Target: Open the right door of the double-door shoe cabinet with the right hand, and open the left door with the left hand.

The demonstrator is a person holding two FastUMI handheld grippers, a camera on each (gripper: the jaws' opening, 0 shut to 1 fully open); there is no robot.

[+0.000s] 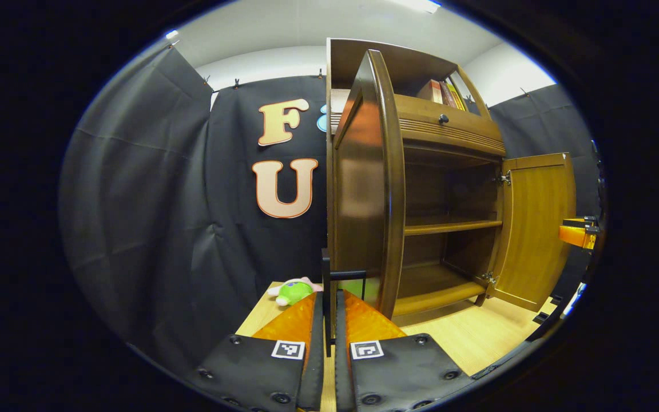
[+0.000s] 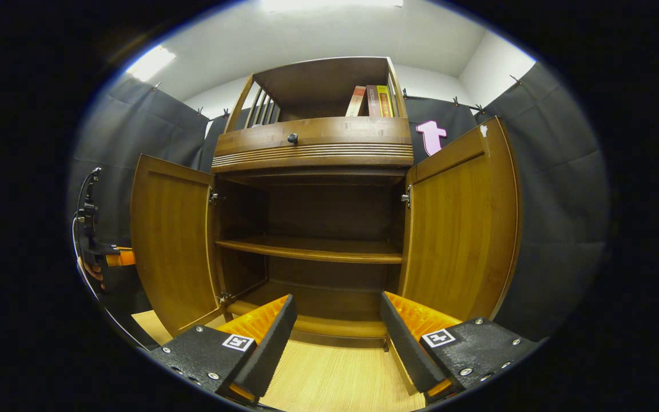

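Both doors of the brown wooden double-door shoe cabinet [image 2: 312, 149] stand wide open, so the task looks essentially done. The left gripper [image 1: 330, 312] is clamped on the left door's [image 1: 366, 189] dark bar handle [image 1: 345, 275]; the right gripper [image 2: 335, 332], fingers spread and empty, faces the cabinet's shelves beside the right door [image 2: 461, 229].

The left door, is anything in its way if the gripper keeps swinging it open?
Nothing visible blocks it. The left door is already swung wide, its black handle pinched by the left gripper. A green plush toy lies on the floor behind it, near the black cloth, apparently apart from the door.
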